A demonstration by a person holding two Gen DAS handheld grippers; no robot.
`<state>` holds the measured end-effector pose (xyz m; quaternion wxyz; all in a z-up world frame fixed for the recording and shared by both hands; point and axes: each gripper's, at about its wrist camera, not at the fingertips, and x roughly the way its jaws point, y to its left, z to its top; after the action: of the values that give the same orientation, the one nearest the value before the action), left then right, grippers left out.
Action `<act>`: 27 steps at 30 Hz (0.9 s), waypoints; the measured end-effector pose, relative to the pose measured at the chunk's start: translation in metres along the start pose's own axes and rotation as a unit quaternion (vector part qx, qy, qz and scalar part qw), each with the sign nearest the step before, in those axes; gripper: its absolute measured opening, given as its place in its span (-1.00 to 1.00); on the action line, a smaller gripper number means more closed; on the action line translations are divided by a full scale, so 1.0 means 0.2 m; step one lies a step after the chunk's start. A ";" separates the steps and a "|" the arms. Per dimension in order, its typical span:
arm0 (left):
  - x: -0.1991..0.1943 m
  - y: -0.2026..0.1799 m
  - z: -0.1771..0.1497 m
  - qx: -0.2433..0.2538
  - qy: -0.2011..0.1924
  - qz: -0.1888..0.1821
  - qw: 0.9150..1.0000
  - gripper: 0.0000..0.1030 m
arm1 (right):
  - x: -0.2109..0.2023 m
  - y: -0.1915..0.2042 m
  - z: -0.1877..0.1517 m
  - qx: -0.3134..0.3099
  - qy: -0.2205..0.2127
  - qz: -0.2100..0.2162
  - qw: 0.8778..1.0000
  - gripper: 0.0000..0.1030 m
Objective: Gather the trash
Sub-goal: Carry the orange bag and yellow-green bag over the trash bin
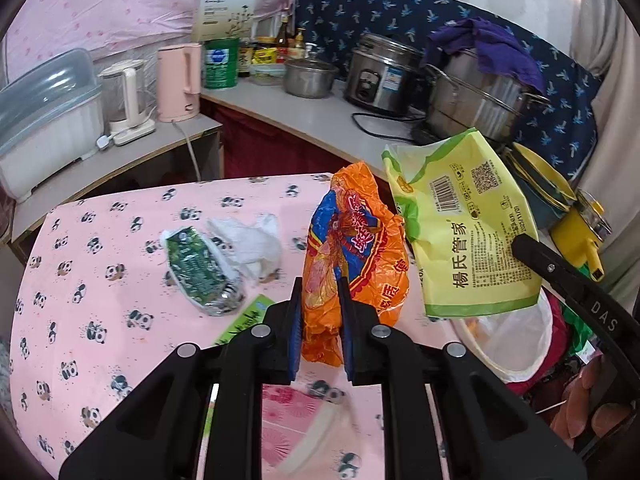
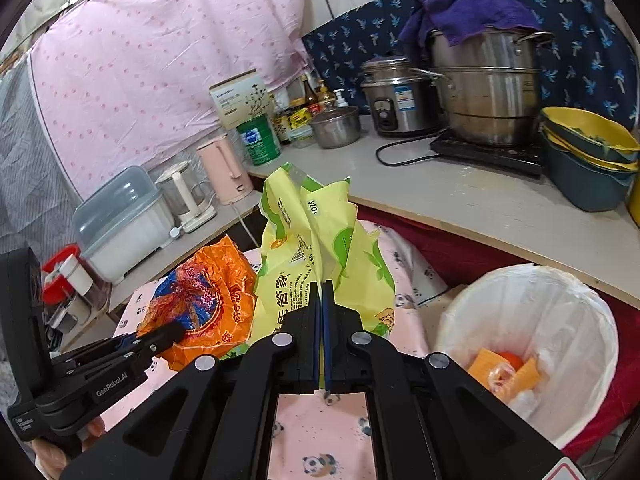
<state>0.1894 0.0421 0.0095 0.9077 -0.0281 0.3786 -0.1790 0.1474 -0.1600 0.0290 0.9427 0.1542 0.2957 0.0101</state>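
Small kitchen corner with a pink panda tablecloth (image 1: 100, 280) and a grey counter (image 2: 460, 200) full of pots. Left gripper (image 1: 320, 292) pinched on an orange wrapper (image 1: 352, 248) with red and blue print, held up off the table. Right gripper (image 2: 322, 292) squeezed tight on a yellow-green bag (image 2: 320, 248) reading "楊氏管家", with a barcode. "GenRobot.AI" on the left gripper's side. White-lined bin (image 2: 532, 344) just right of the table. Green crushed packet (image 1: 200, 276) and white tissue (image 1: 252, 244) lying on the cloth.
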 end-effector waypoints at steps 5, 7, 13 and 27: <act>-0.01 -0.17 -0.03 0.025 0.002 -0.016 1.000 -0.70 | -0.11 -0.11 -0.01 0.013 -0.012 -0.016 1.000 -0.97; -0.02 -0.23 -0.04 0.033 0.003 -0.022 0.999 -0.70 | -0.16 -0.16 -0.02 0.019 -0.016 -0.024 0.999 -0.97; 0.00 -0.43 -0.07 0.059 0.009 -0.041 0.997 -0.70 | -0.27 -0.33 -0.06 0.036 -0.027 -0.052 0.998 -0.97; 0.14 -0.85 -0.15 0.117 0.041 -0.080 0.989 -0.70 | -0.49 -0.77 -0.14 0.095 -0.046 -0.113 0.988 -0.97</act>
<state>0.1351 -0.1246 0.0009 0.8711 0.0554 0.3888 -0.2951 0.0403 -0.3095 0.0162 0.9313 0.2094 0.2674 -0.1314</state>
